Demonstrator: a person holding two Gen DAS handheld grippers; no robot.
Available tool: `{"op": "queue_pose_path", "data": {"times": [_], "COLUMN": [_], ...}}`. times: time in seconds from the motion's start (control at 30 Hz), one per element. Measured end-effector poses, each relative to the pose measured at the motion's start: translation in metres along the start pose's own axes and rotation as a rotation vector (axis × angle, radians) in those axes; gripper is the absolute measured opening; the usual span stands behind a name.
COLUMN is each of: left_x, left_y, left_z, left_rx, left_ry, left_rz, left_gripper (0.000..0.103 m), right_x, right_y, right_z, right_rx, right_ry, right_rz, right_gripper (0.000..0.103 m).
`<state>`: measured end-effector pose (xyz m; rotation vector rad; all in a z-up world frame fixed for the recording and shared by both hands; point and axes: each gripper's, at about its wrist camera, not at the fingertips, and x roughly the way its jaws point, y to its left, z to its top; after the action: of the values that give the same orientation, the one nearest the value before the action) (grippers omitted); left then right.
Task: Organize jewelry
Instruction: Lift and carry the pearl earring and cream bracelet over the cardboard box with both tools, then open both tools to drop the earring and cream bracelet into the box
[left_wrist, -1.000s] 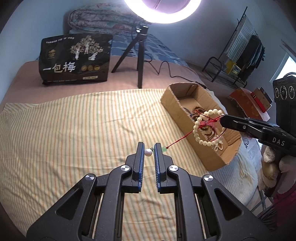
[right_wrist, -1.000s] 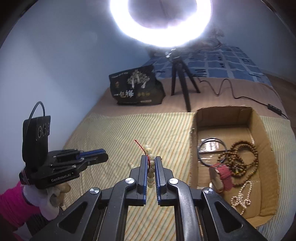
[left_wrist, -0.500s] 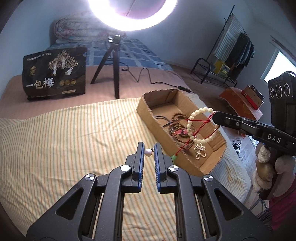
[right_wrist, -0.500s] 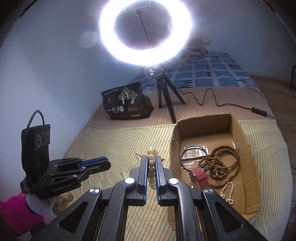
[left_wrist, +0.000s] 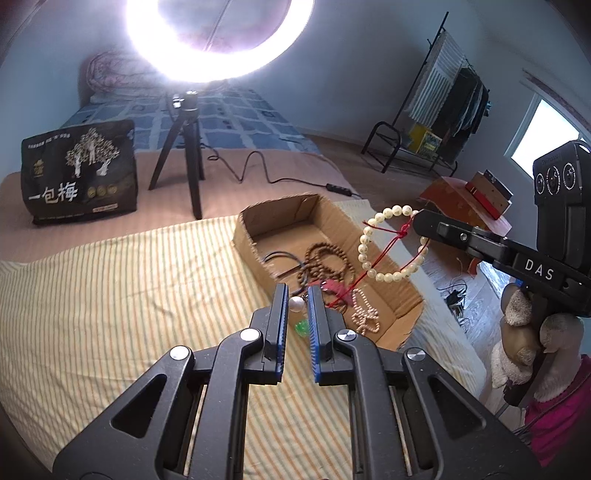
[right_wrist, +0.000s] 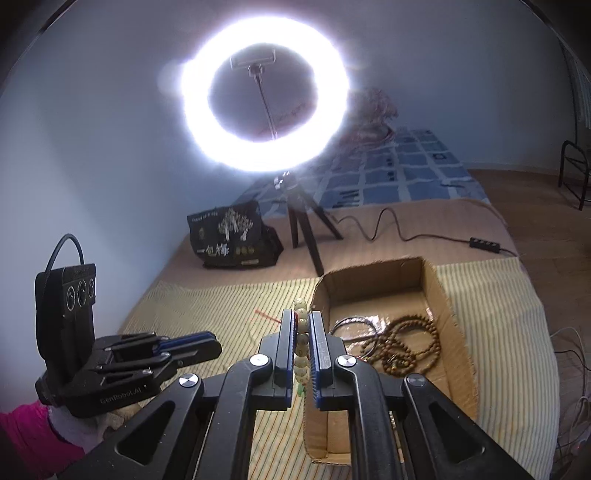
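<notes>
Now right fingers (right_wrist: 303, 334) clamp the bracelet (left_wrist: 391, 240); left fingers (left_wrist: 297, 303) clamp its pearl (left_wrist: 295, 303).

My left gripper (left_wrist: 297, 295) is matte black plastic: two straight fingers (left_wrist: 280, 314) lined with ribbed blue pads, spreading back into triangular cut-out arms pinned by round silver screws. My right gripper (right_wrist: 303, 332) is built the same, its side stamped "DAS" in white. The left one's side reads "GenRobot.AI". Each carries a black camera block with three round lenses, a black cable looping from the left one. Fuzzy cream gloves and bright pink sleeves cover my hands.
</notes>
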<state>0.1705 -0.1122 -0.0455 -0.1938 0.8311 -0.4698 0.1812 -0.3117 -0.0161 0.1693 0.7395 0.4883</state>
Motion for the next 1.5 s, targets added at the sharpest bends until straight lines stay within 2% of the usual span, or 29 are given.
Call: {"op": "queue_pose_path", "data": {"times": [0.43,1.07,1.2,1.23,1.3,1.5], "left_x": [0.019,0.076,0.078,0.079,0.078,0.075], "left_y": [-0.029,-0.045,-0.049,-0.05,-0.05,-0.048], "left_z": [0.014,0.016,0.016,0.015,0.014,0.014], "left_rx": [0.023,0.018,0.033,0.037,0.038,0.035], "left_ry": [-0.007,0.06,0.063,0.063,0.06,0.064], "left_rz": [-0.041,-0.067,-0.061,-0.058,-0.055,-0.054], "left_gripper": [0.009,0.009,0.01,0.019,0.027,0.027], "right_x": [-0.024,-0.009,-0.01,-0.011,-0.01,-0.01], "right_y": [-0.027,-0.064,-0.068,-0.07,-0.071,-0.071], "right_z": [0.011,-0.001,-0.002,-0.002,-0.002,-0.003], "right_rx": [0.055,0.07,0.081,0.086,0.091,0.092], "right_ry": [-0.078,-0.009,-0.012,-0.011,-0.009,-0.005], "right_rz": [-0.047,-0.159,-0.169,-0.172,-0.177,-0.189], "right_gripper": [0.005,0.006,0.02,0.021,0.026,0.031]}}
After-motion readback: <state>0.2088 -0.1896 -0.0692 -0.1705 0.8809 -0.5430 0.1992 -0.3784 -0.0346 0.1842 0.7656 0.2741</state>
